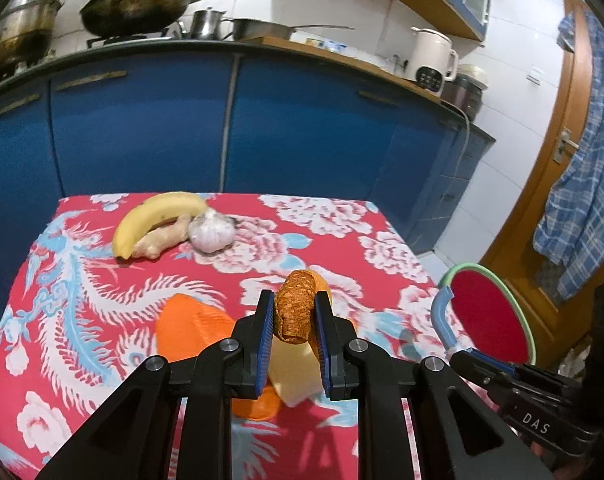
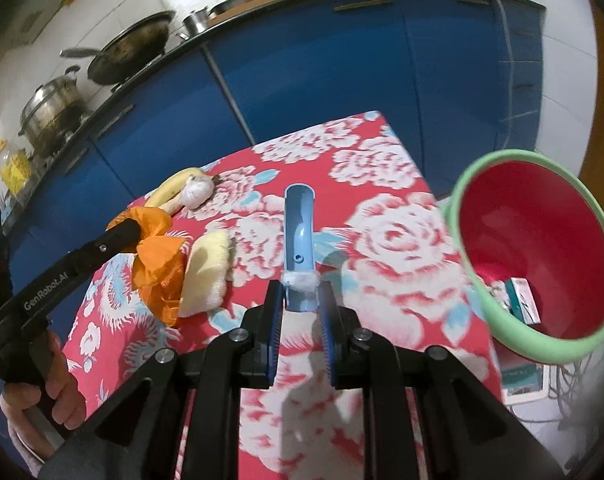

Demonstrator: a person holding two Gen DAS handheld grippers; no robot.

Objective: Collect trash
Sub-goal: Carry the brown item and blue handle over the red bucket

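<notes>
The left gripper (image 1: 293,322) pinches a brown peel strip (image 1: 294,308) above the table (image 1: 102,280), the right gripper (image 2: 301,300) clamps a blue plastic piece (image 2: 299,240) near the red bin (image 2: 542,240), which already holds a small box (image 2: 524,300); both seemingly remain to be dropped in.

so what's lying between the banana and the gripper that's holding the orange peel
In the left wrist view, only bare tablecloth lies between the banana, with ginger and garlic beside it, and the left gripper clamping the peel.
</notes>
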